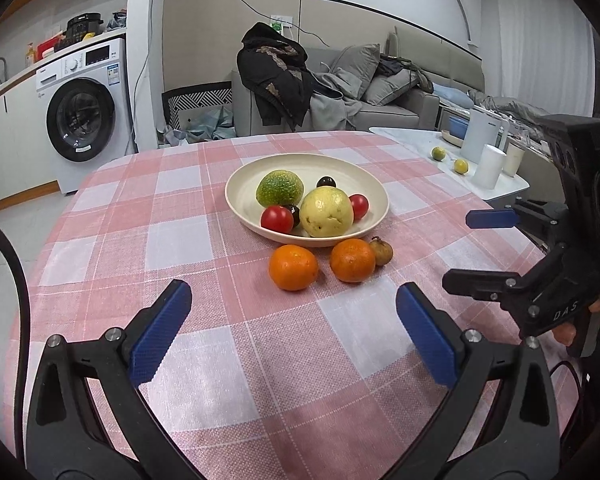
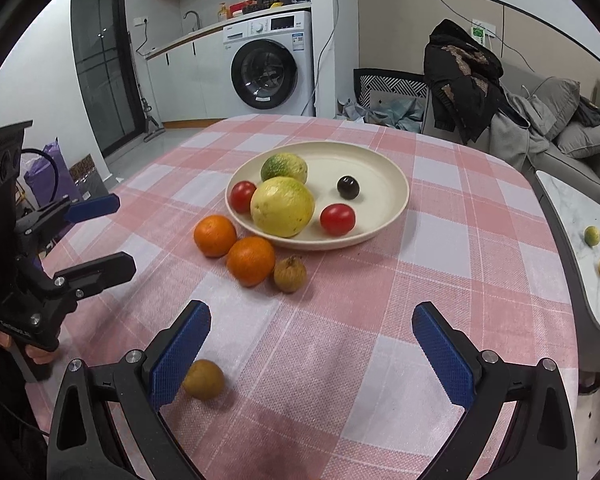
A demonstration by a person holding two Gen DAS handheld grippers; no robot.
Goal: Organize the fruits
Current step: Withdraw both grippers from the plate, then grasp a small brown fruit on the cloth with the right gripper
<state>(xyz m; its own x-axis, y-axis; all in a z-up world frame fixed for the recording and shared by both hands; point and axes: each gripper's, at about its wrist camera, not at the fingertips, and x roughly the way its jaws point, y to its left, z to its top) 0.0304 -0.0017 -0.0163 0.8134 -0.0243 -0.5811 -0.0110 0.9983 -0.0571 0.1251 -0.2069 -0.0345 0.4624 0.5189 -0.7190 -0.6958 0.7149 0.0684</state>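
Fruits lie on the counter [image 2: 440,240]: two oranges [image 1: 293,267] and a small brown fruit [image 1: 381,251] just near of the cream plate [image 1: 236,190]; another brown fruit [image 2: 203,378] beside the right hand-held gripper [image 2: 320,356]. Oranges likely firm, light, prone to roll; best pinched across the middle. Skins dimpled, bright. Left hand-held gripper [image 1: 294,334] and right both spread, holding nothing.

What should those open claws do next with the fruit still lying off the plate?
Probably ease the open left gripper forward around the nearest orange. It lies on the tablecloth beside the plate, straight ahead between the spread fingers, with nothing in the way.
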